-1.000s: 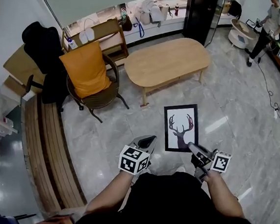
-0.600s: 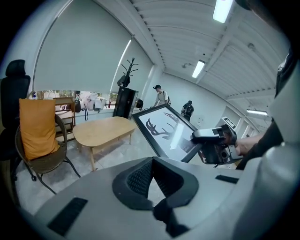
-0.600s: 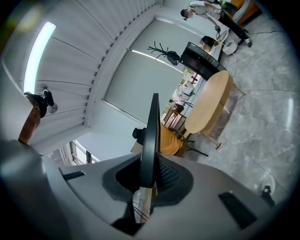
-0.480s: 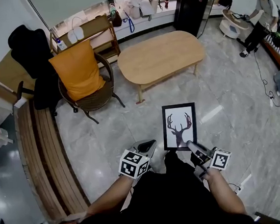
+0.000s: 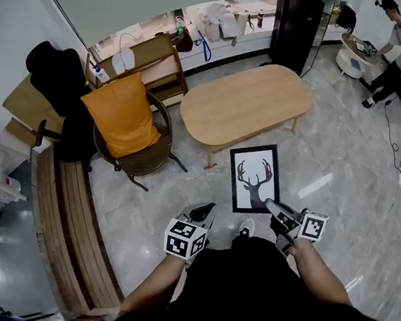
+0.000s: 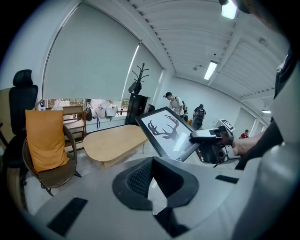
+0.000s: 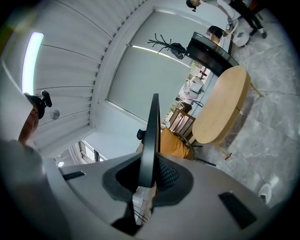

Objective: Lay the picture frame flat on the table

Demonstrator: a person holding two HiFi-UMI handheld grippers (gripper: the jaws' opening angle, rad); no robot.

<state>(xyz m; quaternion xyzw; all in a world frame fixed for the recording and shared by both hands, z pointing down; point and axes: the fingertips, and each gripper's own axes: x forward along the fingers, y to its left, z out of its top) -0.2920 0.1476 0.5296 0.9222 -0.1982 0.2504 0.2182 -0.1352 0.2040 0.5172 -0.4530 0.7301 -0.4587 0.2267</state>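
- Picture frame (image 5: 254,179), black-edged with an antler print, is hanging in the air over the grey floor at lower centre of the head view, not yet above the tabletop (image 5: 246,102).
- Right tool (image 5: 270,204) is clamping the frame's near short edge. In the right gripper view the frame is running edge-on between the two pads, which are pressing on both faces.
- Left tool (image 5: 204,209) is sitting lower left of the frame and apart from it. Its pads are meeting at their tips with nothing between them.
- Frame's long axis is pointing up the picture, straight away from the right tool toward the oval wooden tabletop at upper centre. The far short edge is lying just short of the tabletop's near rim, so that edge is leading.
- Printed face is tilting up toward the head camera rather than lying level.
- Judging from this, the carry forward is falling to the right tool alone, with the far edge likely reaching the wood first. The left tool is near enough to steady the left long side if needed.
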